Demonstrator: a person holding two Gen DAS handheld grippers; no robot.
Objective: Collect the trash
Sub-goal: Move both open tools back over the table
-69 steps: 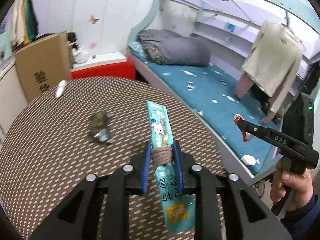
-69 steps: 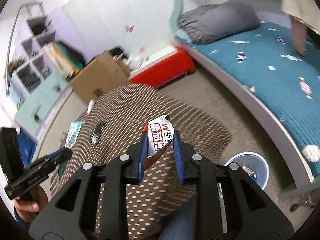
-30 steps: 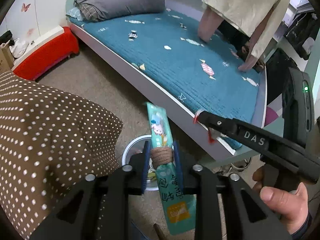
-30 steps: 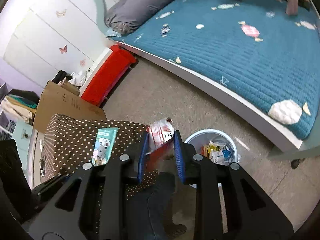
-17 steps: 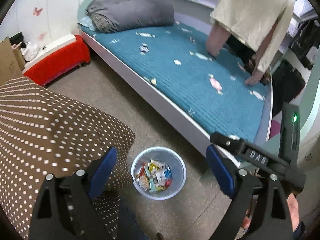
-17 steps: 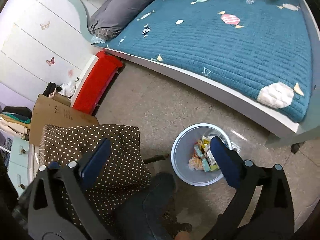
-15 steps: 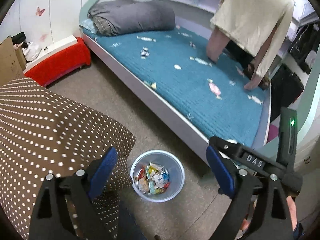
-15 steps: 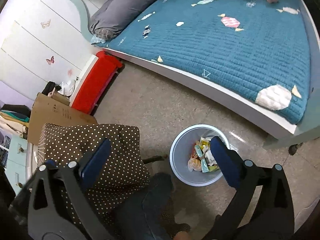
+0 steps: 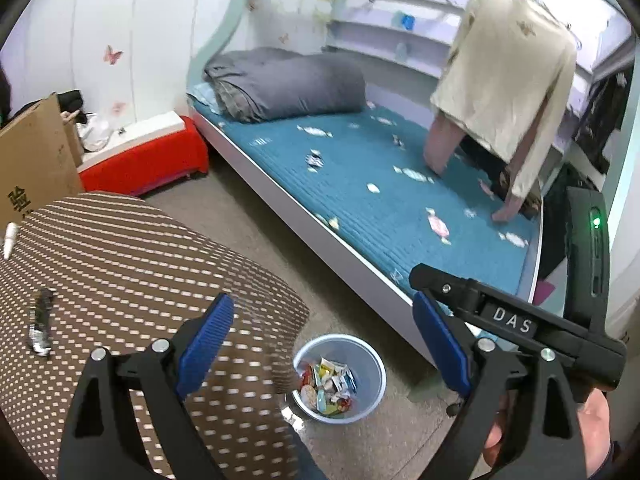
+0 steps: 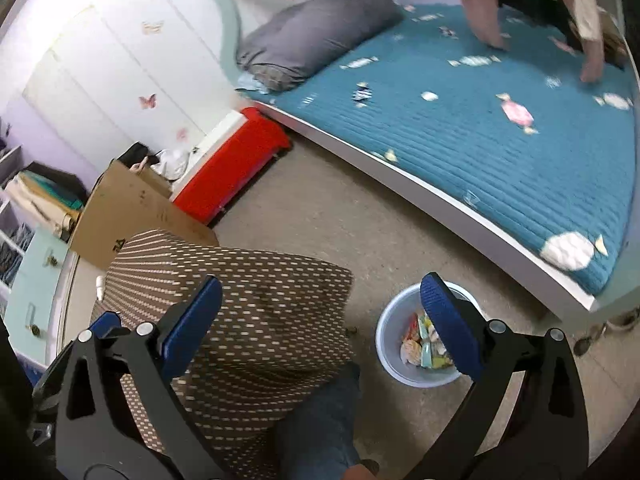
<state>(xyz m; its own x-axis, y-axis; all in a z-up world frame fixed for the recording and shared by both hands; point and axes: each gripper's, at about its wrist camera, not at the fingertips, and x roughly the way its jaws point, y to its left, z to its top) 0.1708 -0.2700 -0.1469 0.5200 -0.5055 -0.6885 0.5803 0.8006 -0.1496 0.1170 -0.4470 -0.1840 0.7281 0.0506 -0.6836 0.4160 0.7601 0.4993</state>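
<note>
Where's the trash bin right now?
The trash bin sits on the floor between the polka-dot tablecloth's hanging corner and the bed frame, low centre in the left wrist view and lower right in the right wrist view.

A brown dotted cloth-covered worktop [image 9: 132, 248] filled the lower left, bearing a crumpled silvery wrapper [image 9: 40, 322] at far left. On the beige floor [image 9: 360, 432] at lower centre stood a pale round plastic bin [image 9: 374, 372].

You face bed [image 9: 360, 184] with teal quilted cover along white butterfly-stickered wall [image 9: 120, 32]; rolled grey bedding [image 9: 288, 84] at head end (red bench [image 9: 148, 164] just beside), beige speckled floor [image 10: 340, 216], cardboard box [image 10: 128, 216] near dotted tablecloth [image 9: 120, 248].
</note>
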